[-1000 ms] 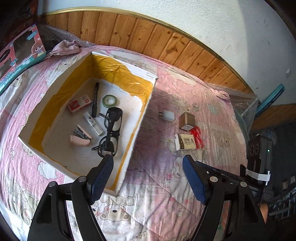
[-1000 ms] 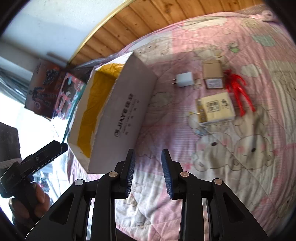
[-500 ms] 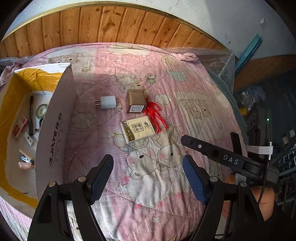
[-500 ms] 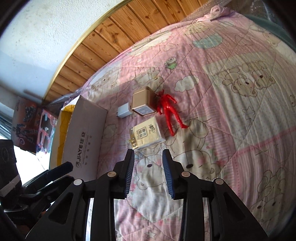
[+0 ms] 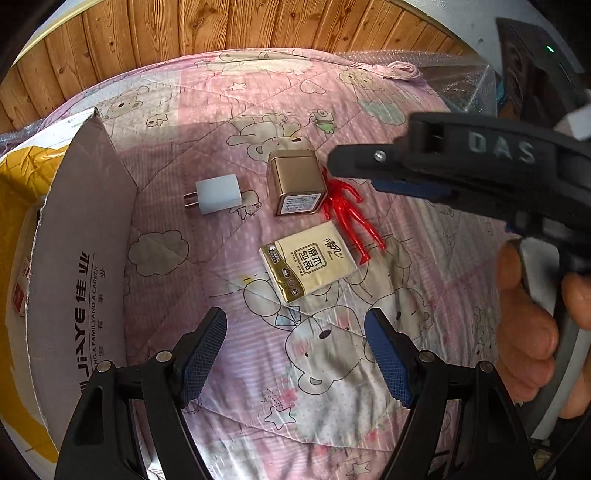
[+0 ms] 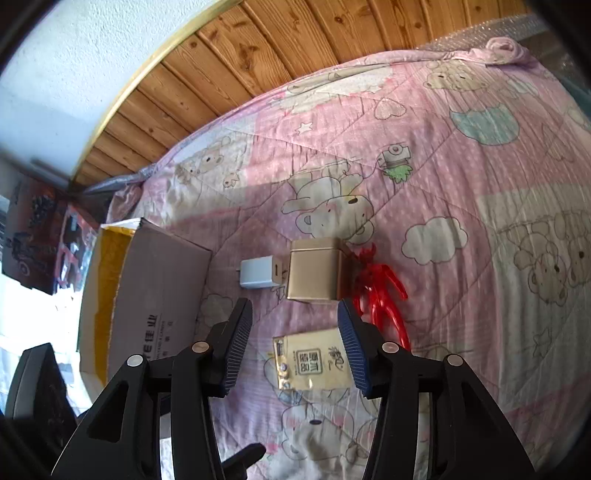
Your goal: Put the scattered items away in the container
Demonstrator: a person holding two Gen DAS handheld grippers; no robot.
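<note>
Four items lie on the pink bear-print quilt: a white charger plug, a gold tin, a red toy figure and a tan tissue pack. The open cardboard box, lined with yellow tape, stands to their left. My left gripper is open and empty, just short of the tissue pack. My right gripper is open and empty too, above the tissue pack, with the gold tin just beyond its tips. The plug and the red figure flank the tin.
A wooden plank wall runs behind the bed. A hand holds the right gripper, which reaches in from the right over the red figure. Bubble wrap covers the far right edge. Toy boxes stand left of the cardboard box.
My left gripper swung right, from over the box's inside to the items on the quilt. My right gripper moved in close to the tin and opened wider.
</note>
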